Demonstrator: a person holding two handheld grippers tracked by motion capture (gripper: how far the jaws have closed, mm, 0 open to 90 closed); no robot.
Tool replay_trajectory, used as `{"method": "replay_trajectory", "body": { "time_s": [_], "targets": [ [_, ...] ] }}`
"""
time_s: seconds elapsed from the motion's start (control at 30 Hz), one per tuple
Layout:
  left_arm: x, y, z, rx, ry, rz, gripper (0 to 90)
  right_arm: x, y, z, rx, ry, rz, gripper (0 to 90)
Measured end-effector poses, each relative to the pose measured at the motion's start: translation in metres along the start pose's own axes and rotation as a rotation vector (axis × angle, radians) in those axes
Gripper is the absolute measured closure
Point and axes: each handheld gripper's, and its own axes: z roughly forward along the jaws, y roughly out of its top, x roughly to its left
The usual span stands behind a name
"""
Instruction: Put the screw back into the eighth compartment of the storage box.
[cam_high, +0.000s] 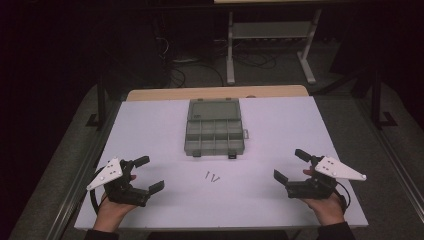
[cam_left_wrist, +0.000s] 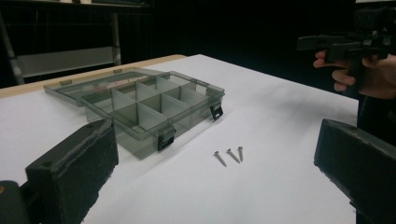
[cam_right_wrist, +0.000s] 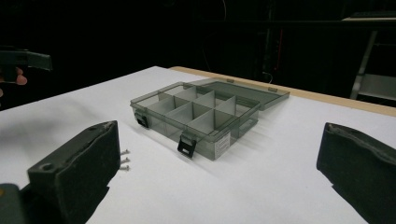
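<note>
Both the left gripper (cam_high: 152, 174) and right gripper (cam_high: 288, 165) hung wide open and empty either side of the screws (cam_high: 212, 177), which lay just before the open organizer box (cam_high: 215, 127), ready for sorting

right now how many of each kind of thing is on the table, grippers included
screws: 3
compartment box: 1, lid open
grippers: 2, the left gripper and the right gripper, both open
total: 6
</note>
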Motion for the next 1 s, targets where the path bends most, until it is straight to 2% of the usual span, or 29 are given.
{"method": "replay_trajectory", "body": {
  "time_s": [0.37,0.57,1.0],
  "targets": [
    [0.001,0.008,0.013,0.009,-0.007,0.006,0.0,-0.004,0.000,0.000,-0.021,-0.001,0.027,0.0],
    [0.003,0.012,0.022,0.013,-0.019,0.011,0.0,-0.002,0.001,0.002,-0.024,0.006,0.020,0.0],
    [0.001,0.017,0.029,0.018,-0.032,0.021,0.0,-0.001,0.001,0.004,-0.033,0.026,0.030,0.0]
  ]
}}
